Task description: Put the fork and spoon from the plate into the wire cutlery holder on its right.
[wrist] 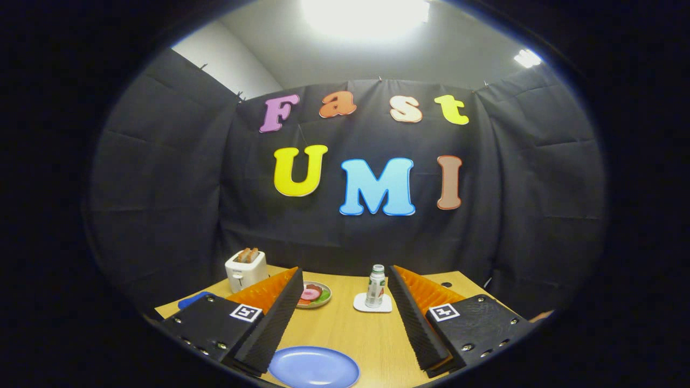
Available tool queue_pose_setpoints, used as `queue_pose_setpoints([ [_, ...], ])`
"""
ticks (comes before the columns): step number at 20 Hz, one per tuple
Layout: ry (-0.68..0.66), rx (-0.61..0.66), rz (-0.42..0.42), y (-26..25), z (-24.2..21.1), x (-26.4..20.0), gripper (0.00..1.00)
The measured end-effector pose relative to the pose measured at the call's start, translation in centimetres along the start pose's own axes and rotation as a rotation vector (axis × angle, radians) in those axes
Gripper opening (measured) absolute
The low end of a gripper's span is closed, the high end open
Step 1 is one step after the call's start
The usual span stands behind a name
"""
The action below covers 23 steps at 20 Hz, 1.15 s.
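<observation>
My gripper (345, 275) is held high above a wooden table (350, 328), its two fingers spread wide apart with nothing between them. A blue plate (314, 367) lies on the table below and between the fingers, nearer the left finger (277, 318). Its visible surface looks bare.
Beyond the fingers, a white toaster (245, 269) with toast stands at the back left. A small plate of food (314, 294) sits just past the left finger. A bottle (375, 286) stands on a white coaster (372, 303) near the right finger. A blue object (193, 299) lies left.
</observation>
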<state>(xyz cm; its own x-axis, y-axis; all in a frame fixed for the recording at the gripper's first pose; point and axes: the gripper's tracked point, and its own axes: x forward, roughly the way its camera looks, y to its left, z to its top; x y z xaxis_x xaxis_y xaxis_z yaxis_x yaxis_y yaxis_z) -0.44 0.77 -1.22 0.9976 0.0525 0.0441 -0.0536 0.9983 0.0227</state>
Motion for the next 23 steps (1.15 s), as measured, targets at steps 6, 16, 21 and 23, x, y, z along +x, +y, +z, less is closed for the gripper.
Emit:
queue_pose_setpoints([
  [6,0.014,0.049,0.023,2.5,-1.3,-0.4,0.97],
  [16,0.068,0.006,0.077,6.6,-2.7,-1.5,0.97],
  [21,0.09,0.011,0.03,7.2,-2.7,-3.3,0.97],
  [23,0.07,0.027,0.048,8.2,-2.2,-3.9,0.97],
])
